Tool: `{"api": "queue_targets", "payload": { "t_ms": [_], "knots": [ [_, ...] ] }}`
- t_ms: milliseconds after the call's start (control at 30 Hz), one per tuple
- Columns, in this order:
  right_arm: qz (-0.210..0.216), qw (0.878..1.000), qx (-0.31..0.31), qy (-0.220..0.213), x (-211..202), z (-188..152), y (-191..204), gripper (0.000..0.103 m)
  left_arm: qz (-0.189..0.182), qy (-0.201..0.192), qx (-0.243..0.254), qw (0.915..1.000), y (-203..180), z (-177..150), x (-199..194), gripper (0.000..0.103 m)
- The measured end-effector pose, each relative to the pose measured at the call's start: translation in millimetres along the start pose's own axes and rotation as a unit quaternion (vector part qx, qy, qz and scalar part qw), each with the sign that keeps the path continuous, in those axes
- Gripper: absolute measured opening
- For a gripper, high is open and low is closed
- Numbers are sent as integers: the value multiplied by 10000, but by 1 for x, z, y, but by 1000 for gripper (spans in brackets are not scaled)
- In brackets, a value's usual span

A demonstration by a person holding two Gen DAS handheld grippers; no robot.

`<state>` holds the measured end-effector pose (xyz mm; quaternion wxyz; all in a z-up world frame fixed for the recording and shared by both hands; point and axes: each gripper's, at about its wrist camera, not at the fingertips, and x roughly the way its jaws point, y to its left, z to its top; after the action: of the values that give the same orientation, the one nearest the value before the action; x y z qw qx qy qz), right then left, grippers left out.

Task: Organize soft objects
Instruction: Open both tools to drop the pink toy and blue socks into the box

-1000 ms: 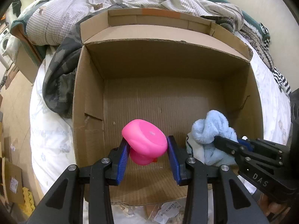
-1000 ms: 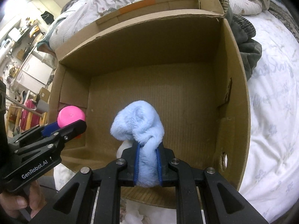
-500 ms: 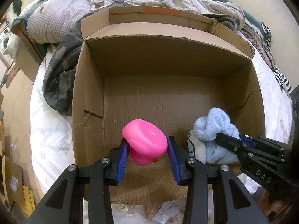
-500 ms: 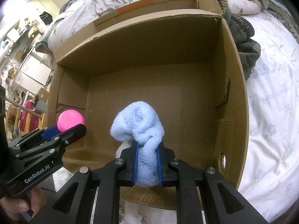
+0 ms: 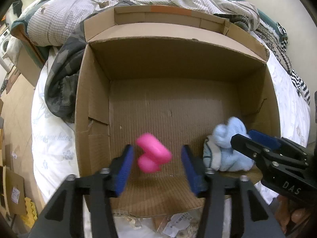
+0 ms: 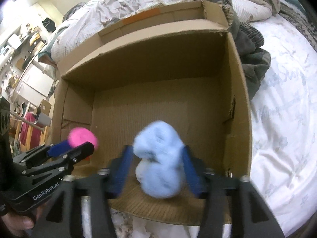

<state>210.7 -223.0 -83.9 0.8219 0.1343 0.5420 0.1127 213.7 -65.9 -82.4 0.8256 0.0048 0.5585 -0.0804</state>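
Observation:
An open cardboard box (image 5: 95,103) lies on the bed, also seen in the right wrist view (image 6: 239,103). My left gripper (image 5: 156,158) is open over the box's near edge. A pink soft toy (image 5: 153,155) is blurred between its spread fingers, touching neither, and shows at the left of the right wrist view (image 6: 82,139). My right gripper (image 6: 156,166) is open too. A fluffy light-blue soft toy (image 6: 158,158) is blurred between its spread fingers; it shows at the right in the left wrist view (image 5: 227,148).
Rumpled bedding (image 5: 83,6) and dark clothes (image 5: 59,83) lie behind and left of the box. White sheet (image 6: 283,119) spreads to the right. A plastic packet (image 5: 178,222) lies below the box's near edge. Room clutter (image 6: 23,63) stands at far left.
Both grippers have opened. The pink toy and the blue toy, held firmly before, are now loose and blurred between the spread fingers over the box.

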Motion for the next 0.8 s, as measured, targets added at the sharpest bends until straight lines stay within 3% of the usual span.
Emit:
{"api": "queue_targets", "payload": {
  "t_ms": [100,167,333,433,800],
  "knots": [
    [-22,10000,-19,-32,-1,1,1,62,29,-90,52,9999,-3,1,-4,65],
    [27,10000,7,-93,-4,2,1,70,42,-119,106,9999,-4,0,-6,65],
    [167,9992,48,-351,-15,4,2,79,67,-233,91,9997,-5,-1,-12,65],
    [209,9986,76,-488,-22,5,3,97,42,-294,57,9995,-4,1,-16,65],
    [399,9964,382,-644,-33,-1,-4,103,86,-549,83,9984,-2,-1,-35,65]
  ]
}}
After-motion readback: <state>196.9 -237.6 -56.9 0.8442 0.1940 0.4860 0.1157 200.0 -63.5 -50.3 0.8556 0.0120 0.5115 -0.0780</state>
